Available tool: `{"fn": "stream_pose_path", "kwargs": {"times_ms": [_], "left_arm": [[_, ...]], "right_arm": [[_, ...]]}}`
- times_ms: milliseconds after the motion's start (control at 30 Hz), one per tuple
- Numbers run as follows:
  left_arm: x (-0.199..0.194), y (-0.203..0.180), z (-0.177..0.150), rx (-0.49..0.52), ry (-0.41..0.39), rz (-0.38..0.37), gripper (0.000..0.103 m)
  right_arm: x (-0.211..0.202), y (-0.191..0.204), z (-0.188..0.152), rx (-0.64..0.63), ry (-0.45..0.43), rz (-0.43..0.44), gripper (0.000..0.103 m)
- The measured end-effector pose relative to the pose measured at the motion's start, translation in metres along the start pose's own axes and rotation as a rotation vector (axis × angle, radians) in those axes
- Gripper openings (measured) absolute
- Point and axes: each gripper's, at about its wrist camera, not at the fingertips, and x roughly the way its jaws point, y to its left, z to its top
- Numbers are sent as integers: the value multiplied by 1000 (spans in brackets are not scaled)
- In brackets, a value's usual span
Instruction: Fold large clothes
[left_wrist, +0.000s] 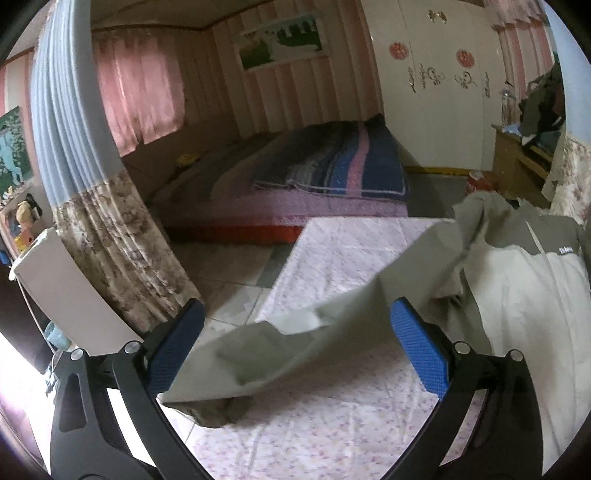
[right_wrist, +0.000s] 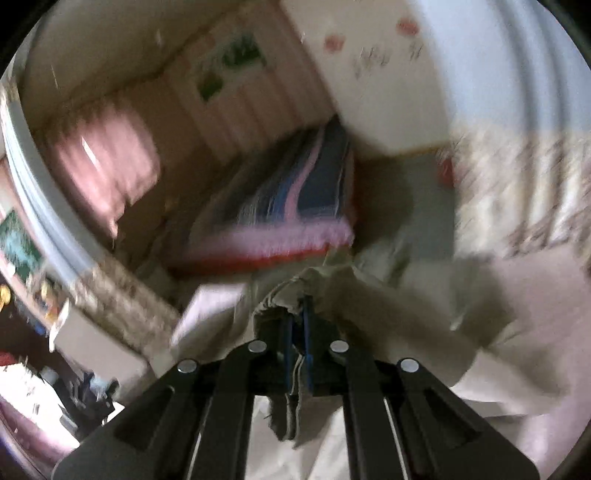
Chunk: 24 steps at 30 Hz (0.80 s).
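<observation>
- Blue pads (left_wrist: 177, 347) of the left gripper (left_wrist: 295, 343) stand wide apart and hold nothing.
- One jacket sleeve (left_wrist: 280, 354) lies slanting between them, from near left up to far right.
- Its jacket (left_wrist: 532, 295) rests on the flowered sheet (left_wrist: 332, 424), to the right.
- Right gripper (right_wrist: 299, 332) pinches a cloth fold tight, so the left one is free.

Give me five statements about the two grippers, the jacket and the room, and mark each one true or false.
1. The left gripper is clamped shut on cloth. False: its jaws stand wide open, with a jacket sleeve lying between them.
2. The right gripper is shut on bunched jacket fabric. True.
3. The jacket is grey and cream. True.
4. The jacket lies on the bed. False: it lies on a floral sheet on the floor.
5. The right wrist view is blurred. True.
</observation>
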Motion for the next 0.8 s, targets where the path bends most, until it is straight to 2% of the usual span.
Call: {"fn": "stream_pose_path", "kwargs": {"times_ms": [100, 167, 233, 267, 333, 367, 433, 467, 533, 600, 633, 667, 733, 800], "left_arm": [[4, -12, -4, 0, 22, -23, 100], [3, -18, -4, 0, 29, -46, 100], [3, -25, -4, 11, 37, -54, 100], [3, -29, -4, 20, 38, -56, 100], [2, -36, -2, 35, 37, -60, 100], [3, -42, -1, 41, 35, -66, 100], [3, -49, 0, 48, 35, -76, 100], [4, -55, 2, 51, 34, -81, 100], [5, -65, 5, 57, 29, -87, 100], [8, -76, 9, 69, 21, -89, 100], [9, -78, 10, 71, 20, -87, 100], [10, -82, 12, 74, 21, -86, 100], [13, -85, 13, 74, 30, -100, 100], [12, -87, 12, 80, 27, -108, 100]], "right_arm": [[71, 4, -26, -43, 143, -25, 5], [99, 2, -37, -70, 202, -36, 9], [108, -4, -37, -80, 227, -44, 10], [130, 3, -31, -85, 221, -43, 11], [123, 1, -24, -104, 190, -46, 34], [115, 0, -21, -112, 154, -51, 56], [92, 2, -15, -139, 84, -47, 71], [84, 9, -13, -158, 66, -59, 76], [77, 13, -13, -245, 38, -142, 80], [78, 16, -12, -303, 30, -211, 86], [81, 13, -12, -310, 41, -229, 93], [83, 8, -13, -296, 69, -227, 97], [98, -2, -22, -217, 164, -147, 97], [103, -5, -28, -211, 184, -108, 97]]}}
